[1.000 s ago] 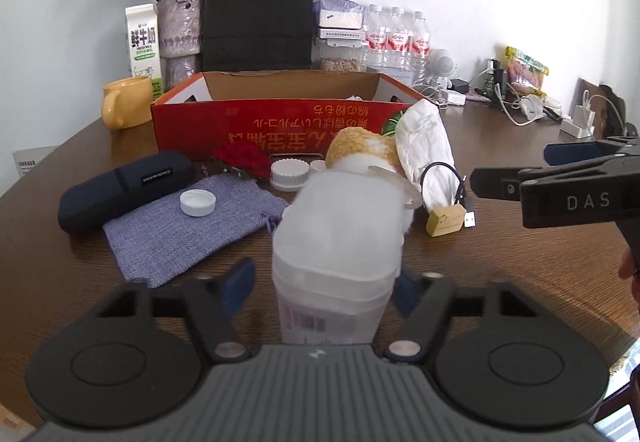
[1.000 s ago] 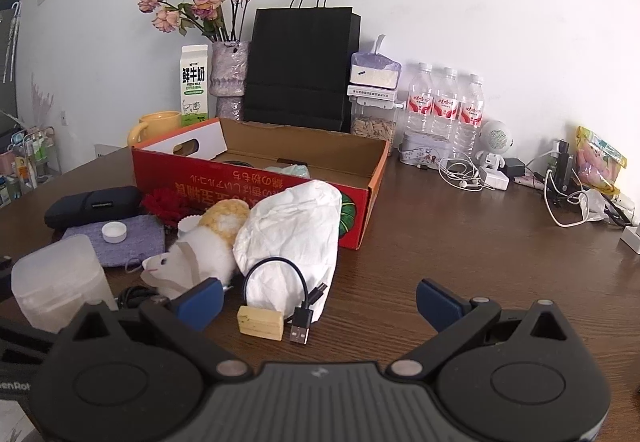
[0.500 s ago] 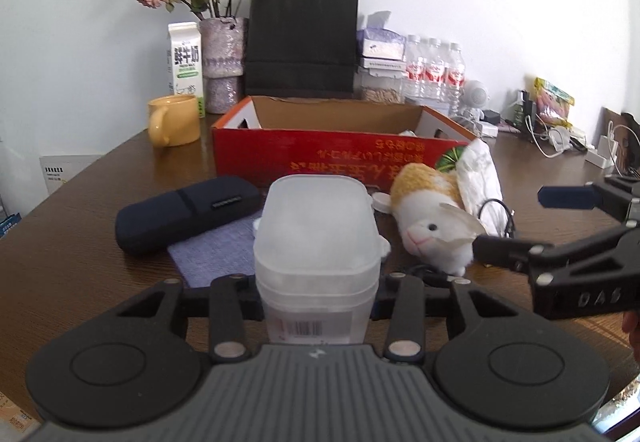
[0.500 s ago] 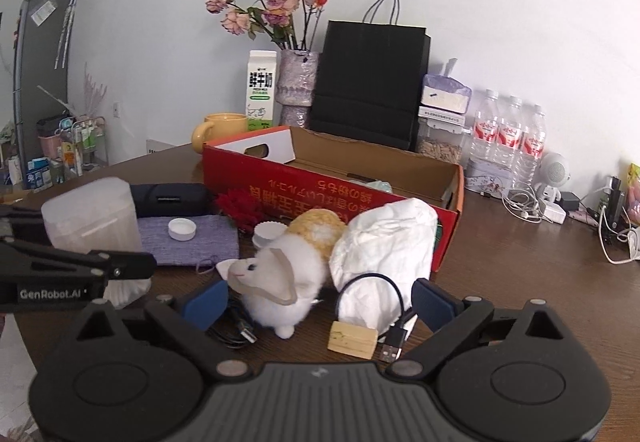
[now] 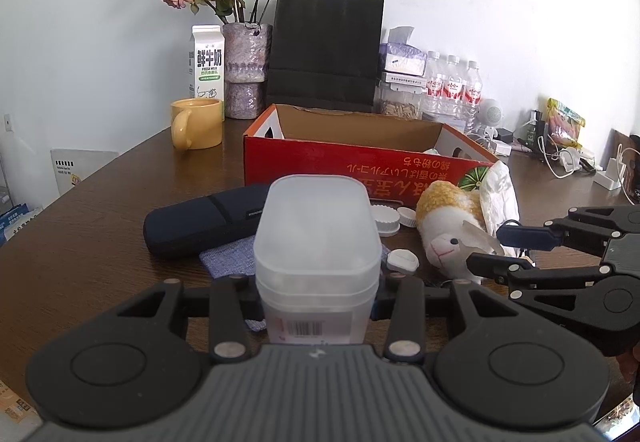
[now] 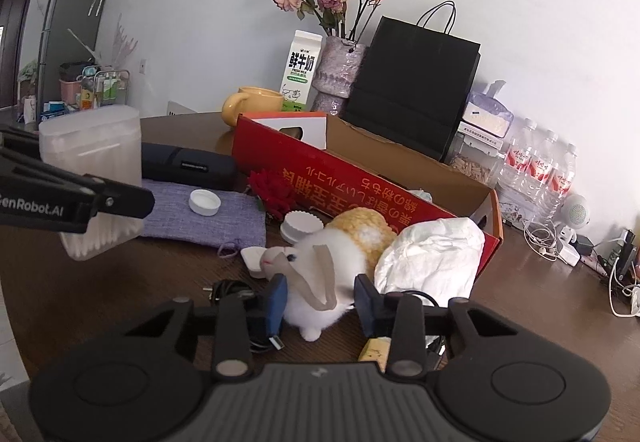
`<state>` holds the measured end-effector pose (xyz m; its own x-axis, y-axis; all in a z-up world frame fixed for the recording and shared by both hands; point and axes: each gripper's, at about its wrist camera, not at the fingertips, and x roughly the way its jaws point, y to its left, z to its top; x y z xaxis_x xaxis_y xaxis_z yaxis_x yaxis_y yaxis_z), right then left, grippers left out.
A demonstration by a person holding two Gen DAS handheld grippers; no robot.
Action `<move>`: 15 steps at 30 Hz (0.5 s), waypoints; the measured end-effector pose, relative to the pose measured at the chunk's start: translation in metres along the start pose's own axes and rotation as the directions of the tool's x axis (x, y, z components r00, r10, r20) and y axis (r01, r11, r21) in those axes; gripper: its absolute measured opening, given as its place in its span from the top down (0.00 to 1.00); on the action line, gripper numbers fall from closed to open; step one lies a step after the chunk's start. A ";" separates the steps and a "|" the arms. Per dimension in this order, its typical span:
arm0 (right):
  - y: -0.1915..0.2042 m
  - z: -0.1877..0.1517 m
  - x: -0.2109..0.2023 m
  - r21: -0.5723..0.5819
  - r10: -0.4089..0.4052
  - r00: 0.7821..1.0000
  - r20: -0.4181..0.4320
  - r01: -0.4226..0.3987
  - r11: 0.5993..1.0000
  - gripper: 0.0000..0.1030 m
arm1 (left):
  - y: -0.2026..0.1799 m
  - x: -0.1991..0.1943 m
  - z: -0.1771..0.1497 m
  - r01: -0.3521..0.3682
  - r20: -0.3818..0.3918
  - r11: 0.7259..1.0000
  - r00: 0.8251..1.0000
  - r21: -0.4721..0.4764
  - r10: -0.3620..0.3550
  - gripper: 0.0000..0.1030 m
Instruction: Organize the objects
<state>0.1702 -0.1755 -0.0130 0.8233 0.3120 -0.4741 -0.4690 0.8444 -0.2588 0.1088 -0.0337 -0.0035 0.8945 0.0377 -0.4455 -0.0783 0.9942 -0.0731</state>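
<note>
The left gripper (image 5: 318, 298) is clamped on a frosted cotton-swab box (image 5: 316, 242), lifted clear of the table (image 5: 100, 234). Its pads press the box's two sides, with the barcode end nearest the camera.

The right gripper (image 6: 322, 300) has just been closing. Its blue pads (image 6: 277, 302) now sit against both flanks of the plush rabbit (image 6: 332, 266), which lies on the table with its head toward the left gripper. The jaws are partly closed on the soft body.

The red carton (image 6: 360, 181) stands open just behind the rabbit, its near wall running diagonally in the right view. A crumpled white bag (image 6: 432, 254) leans against that wall, touching the rabbit's far side.

Left of the rabbit lie a grey cloth pouch (image 6: 192, 217) carrying a white cap (image 6: 205, 201), and a dark case (image 6: 188, 165) behind it. Cables (image 6: 228, 288) and a wooden USB stick (image 6: 374, 350) crowd the strip under the right gripper.

Bare table opens to the right of the carton, toward the chargers near the edge (image 6: 560, 302). The carton's floor shows mostly bare cardboard (image 5: 360, 125).
</note>
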 end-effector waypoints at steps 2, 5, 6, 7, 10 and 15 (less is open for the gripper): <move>0.000 0.000 -0.001 0.003 0.002 1.000 0.000 -0.002 1.000 0.76 | 0.001 -0.001 0.000 0.002 0.002 1.000 1.000 -0.003 -0.002 0.59; -0.001 0.000 -0.005 0.002 0.001 1.000 0.002 -0.001 1.000 0.88 | 0.003 -0.001 0.000 0.003 0.004 1.000 1.000 -0.007 -0.003 0.59; -0.002 0.000 -0.006 0.001 0.006 1.000 0.001 -0.006 1.000 0.89 | 0.003 -0.001 0.000 0.005 0.004 1.000 1.000 -0.009 -0.005 0.59; -0.002 0.000 -0.007 -0.002 0.009 1.000 0.001 -0.009 1.000 0.92 | 0.003 -0.001 0.000 0.006 0.005 1.000 1.000 -0.010 -0.006 0.60; -0.001 0.000 -0.008 -0.007 0.016 1.000 0.003 -0.016 1.000 0.94 | 0.004 -0.001 0.001 0.006 0.007 1.000 1.000 -0.012 -0.006 0.59; -0.001 0.004 -0.013 -0.008 0.014 0.999 0.031 -0.014 1.000 0.95 | 0.007 -0.002 0.004 0.003 0.016 1.000 1.000 -0.018 -0.002 0.59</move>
<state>0.1612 -0.1783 -0.0034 0.8261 0.3377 -0.4511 -0.4831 0.8365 -0.2586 0.1080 -0.0265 0.0001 0.9014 0.0369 -0.4313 -0.0838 0.9924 -0.0901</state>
